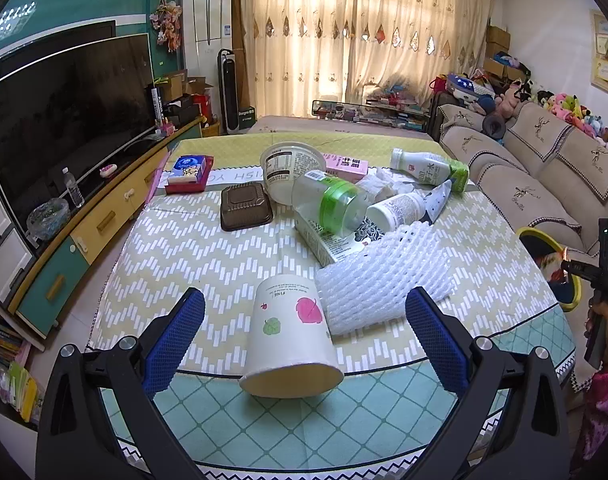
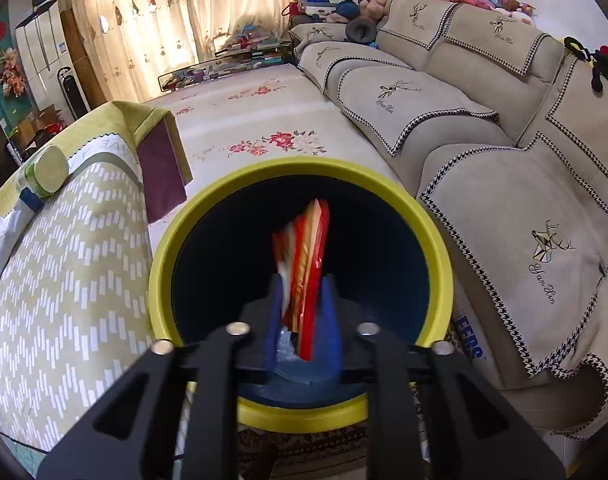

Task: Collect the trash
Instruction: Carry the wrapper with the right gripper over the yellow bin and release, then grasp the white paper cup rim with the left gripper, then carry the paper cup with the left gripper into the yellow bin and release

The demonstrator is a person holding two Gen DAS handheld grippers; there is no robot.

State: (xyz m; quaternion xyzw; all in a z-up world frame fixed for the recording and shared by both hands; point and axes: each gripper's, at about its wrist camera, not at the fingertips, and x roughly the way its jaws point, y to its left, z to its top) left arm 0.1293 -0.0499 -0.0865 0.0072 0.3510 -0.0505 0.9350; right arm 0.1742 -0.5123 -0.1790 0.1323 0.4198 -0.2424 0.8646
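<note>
Left gripper (image 1: 304, 332) open wide, blue pads (image 1: 176, 340) either side of a paper cup (image 1: 290, 336), not touching it. Cup lies tipped on the table (image 1: 208, 248), mouth toward the camera, pink and green leaf prints on its side. White foam net (image 1: 383, 276) just right of the cup, touching or nearly. Beyond the cup: a carton (image 1: 327, 236) with a clear green-banded bottle (image 1: 331, 200) resting on it, a small white bottle (image 1: 395, 210) right of that one. Brown plastic tray (image 1: 246, 206) left of the carton, well past the cup. Farther still a white tub (image 1: 292, 172) on its side, a pink box (image 1: 347, 166) behind it, a white drink bottle with green label (image 1: 431, 168) far right, a tissue pack (image 1: 190, 170) far left.

Right gripper (image 2: 304, 300) points down into the yellow-rimmed bin (image 2: 160, 276), which stands beside the table edge, sofa (image 2: 503, 160) on its other side. Jaws part open, narrow gap. A red and gold wrapper (image 2: 307, 256) sits between the blue pads (image 2: 331, 320), blurred; cannot tell if they press on it. Wrapper is over the bin's dark inside.
</note>
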